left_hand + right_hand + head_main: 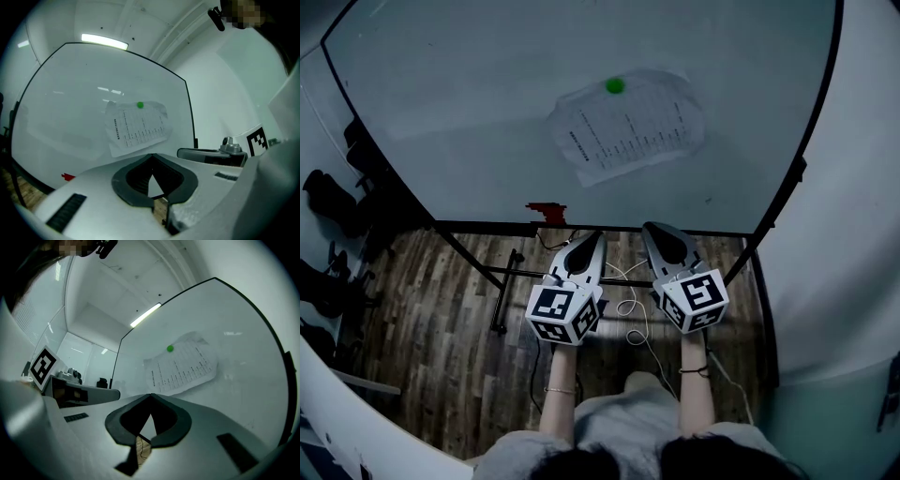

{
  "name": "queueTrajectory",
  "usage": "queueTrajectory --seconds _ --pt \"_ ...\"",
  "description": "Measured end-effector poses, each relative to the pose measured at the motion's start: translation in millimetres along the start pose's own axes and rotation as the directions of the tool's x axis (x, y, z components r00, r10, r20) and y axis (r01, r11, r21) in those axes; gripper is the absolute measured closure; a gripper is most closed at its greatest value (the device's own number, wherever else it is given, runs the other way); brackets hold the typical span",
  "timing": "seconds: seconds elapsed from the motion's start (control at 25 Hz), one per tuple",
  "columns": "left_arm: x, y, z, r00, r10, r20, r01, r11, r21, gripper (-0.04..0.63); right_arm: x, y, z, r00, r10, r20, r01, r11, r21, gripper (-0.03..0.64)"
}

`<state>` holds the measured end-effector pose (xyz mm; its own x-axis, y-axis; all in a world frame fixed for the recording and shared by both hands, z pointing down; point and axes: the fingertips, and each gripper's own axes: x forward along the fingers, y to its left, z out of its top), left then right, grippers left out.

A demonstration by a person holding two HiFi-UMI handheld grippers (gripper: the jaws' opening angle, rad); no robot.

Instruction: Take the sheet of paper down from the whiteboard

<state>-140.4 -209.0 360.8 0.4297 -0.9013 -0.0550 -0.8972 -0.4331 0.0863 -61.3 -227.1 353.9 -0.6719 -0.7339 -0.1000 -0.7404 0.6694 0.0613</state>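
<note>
A printed sheet of paper (628, 127) hangs tilted on the whiteboard (469, 103), pinned at its top by a round green magnet (615, 85). The same paper (137, 127) and magnet (139, 105) show ahead in the left gripper view, and the paper (183, 367) and magnet (169, 348) again in the right gripper view. My left gripper (589, 237) and right gripper (652, 230) are side by side below the board's lower edge, both pointing at it. Both are shut with nothing between the tips, and both stand well short of the paper.
The whiteboard stands on a black frame (502, 277) over a wood-plank floor (441, 347). A small red object (546, 212) sits at the board's bottom edge. White cable (630, 309) lies on the floor between the grippers. Dark chairs (328, 202) stand at the left.
</note>
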Motion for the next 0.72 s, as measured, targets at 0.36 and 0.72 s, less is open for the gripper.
queueTrajectory --seconds 0.36,0.72 --pt "38.8 18.1 6.4 1.0 0.002 0.006 -0.002 1.0 0.012 0.592 35.7 -34.4 4.4 1.0 0.013 0.011 -0.013 1.0 0.01 0.615" --pt "70.4 31.1 16.5 0.998 0.057 0.011 -0.057 0.998 0.036 0.592 64.1 -55.7 8.9 0.998 0.067 0.004 -0.068 0.997 0.039 0.615"
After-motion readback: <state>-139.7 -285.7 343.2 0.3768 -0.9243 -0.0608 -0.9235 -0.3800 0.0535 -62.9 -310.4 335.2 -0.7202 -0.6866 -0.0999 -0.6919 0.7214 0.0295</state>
